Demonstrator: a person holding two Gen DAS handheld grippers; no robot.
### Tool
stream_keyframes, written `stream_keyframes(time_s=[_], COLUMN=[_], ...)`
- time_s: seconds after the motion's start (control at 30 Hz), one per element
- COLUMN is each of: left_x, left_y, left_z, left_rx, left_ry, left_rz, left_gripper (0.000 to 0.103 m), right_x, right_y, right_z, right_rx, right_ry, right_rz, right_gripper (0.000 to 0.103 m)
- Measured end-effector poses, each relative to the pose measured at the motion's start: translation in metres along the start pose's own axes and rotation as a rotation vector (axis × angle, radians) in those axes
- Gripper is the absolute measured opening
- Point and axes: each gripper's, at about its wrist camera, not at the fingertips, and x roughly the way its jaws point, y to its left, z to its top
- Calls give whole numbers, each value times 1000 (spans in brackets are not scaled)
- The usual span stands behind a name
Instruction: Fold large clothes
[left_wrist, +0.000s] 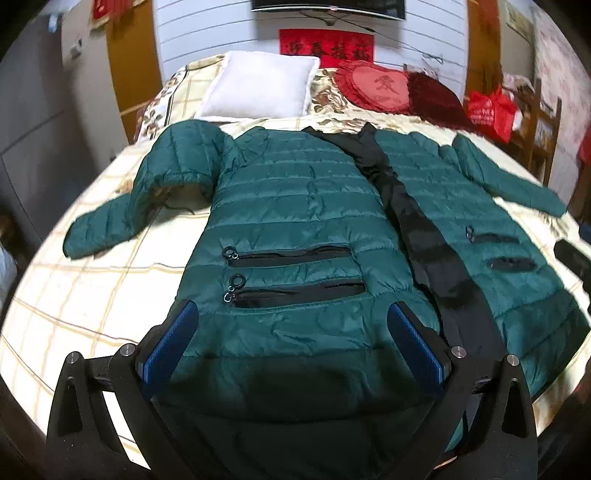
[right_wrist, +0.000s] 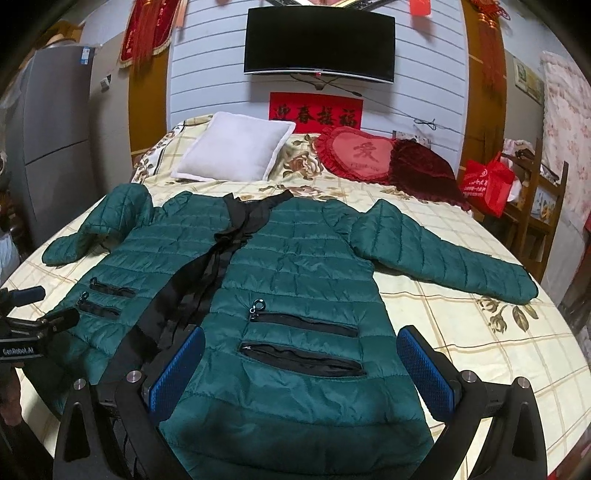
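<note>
**Ana:** Jacket (left_wrist: 295, 206) first: the green quilted coat lies face up and spread across the bed (left_wrist: 110, 280), collar toward the pillows, hem toward us, both sleeves out to the sides. Nothing looks folded yet.

**Ben:** And the tools?

**Ana:** The left gripper (left_wrist: 291, 339) hangs over the left front panel near the hem, jaws wide apart and holding nothing. The right gripper (right_wrist: 301, 365) is over the other panel, equally wide, also empty.

**Ben:** What could go wrong?

**Ana:** I'd guess the shiny shell is slippery and the padding springy, so a shallow pinch may slide off, or catch only the top layer and leave the back behind. The black placket strip (left_wrist: 417, 236) down the front lies loose and twisted; it could bunch inside a fold. The left sleeve (left_wrist: 122, 218) is already kinked, which could make a lump.

**Ben:** Any containers?

**Ana:** Only the zip pockets (left_wrist: 291, 273), two on each panel. Some gape a little; I cannot tell whether anything is in them. A red bag (right_wrist: 487, 181) hangs by the wall, contents hidden.
</note>
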Motion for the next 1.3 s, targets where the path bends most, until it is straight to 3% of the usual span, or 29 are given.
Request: stream_keyframes(time_s=[0.17, 0.43, 0.6, 1.03, 1.3], left_x=[-1, -7, -6, 2, 1], left_y=[-1, 8, -2, 9, 15], left_z=[0, 2, 2, 0, -1], left_rx=[9, -39, 19, -58, -101], left_ry=[-2, -37, -15, 37, 34], left_rz=[-9, -84, -152, -94, -160], left_gripper=[103, 103, 103, 103, 103], right_x=[1, 1, 0, 0, 1], right_y=[1, 1, 1, 0, 0], right_z=[1, 1, 1, 1, 2], right_rx=[7, 8, 7, 6, 4], right_ry=[2, -2, -2, -7, -5], right_rz=[2, -1, 0, -2, -7], right_gripper=[103, 103, 103, 103, 103])
